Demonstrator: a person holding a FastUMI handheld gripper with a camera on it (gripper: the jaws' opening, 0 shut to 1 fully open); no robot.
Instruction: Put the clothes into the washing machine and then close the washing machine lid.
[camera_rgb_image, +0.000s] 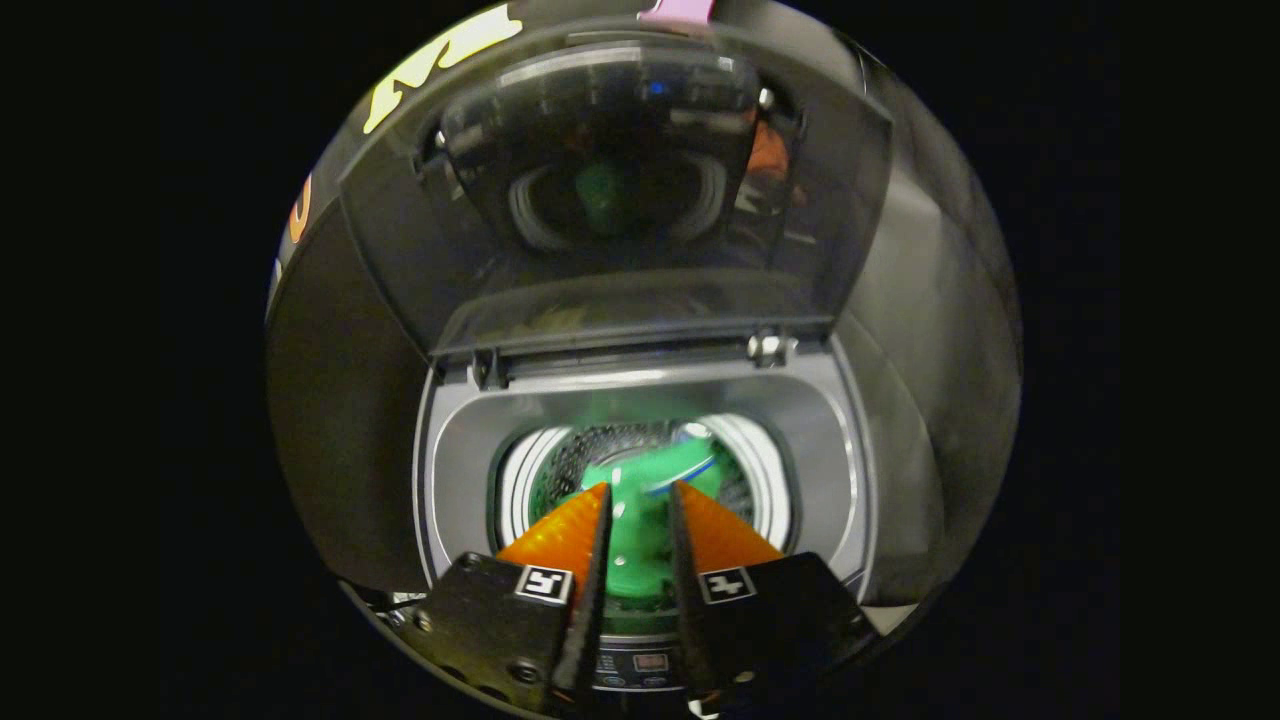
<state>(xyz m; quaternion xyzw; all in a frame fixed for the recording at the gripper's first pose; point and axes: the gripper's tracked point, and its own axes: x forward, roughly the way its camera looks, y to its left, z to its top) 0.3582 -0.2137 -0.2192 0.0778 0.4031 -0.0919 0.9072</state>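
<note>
Seen from above, over a grey top-loading washing machine (450, 470) with a round perforated metal drum (600, 450); gripper (640, 492) poised over the drum's mouth, its two fingers (572, 530) set a little apart, a narrow gap between the tips. Crumpled bright-green cloth garment with a thin blue and white stripe (640, 500) lying inside the drum, showing in the gap between the fingers and spreading just beyond their tips; whether the fingers press on the cloth or merely stand above it, cannot tell, the fabric blurred there. Dark translucent smoked-plastic lid (620, 180) standing raised on its hinges (768, 347) behind the drum, well beyond the fingers, tilted back and mirroring the drum and the green cloth. Control panel with buttons (640, 668) showing below, between the finger bases.
</note>
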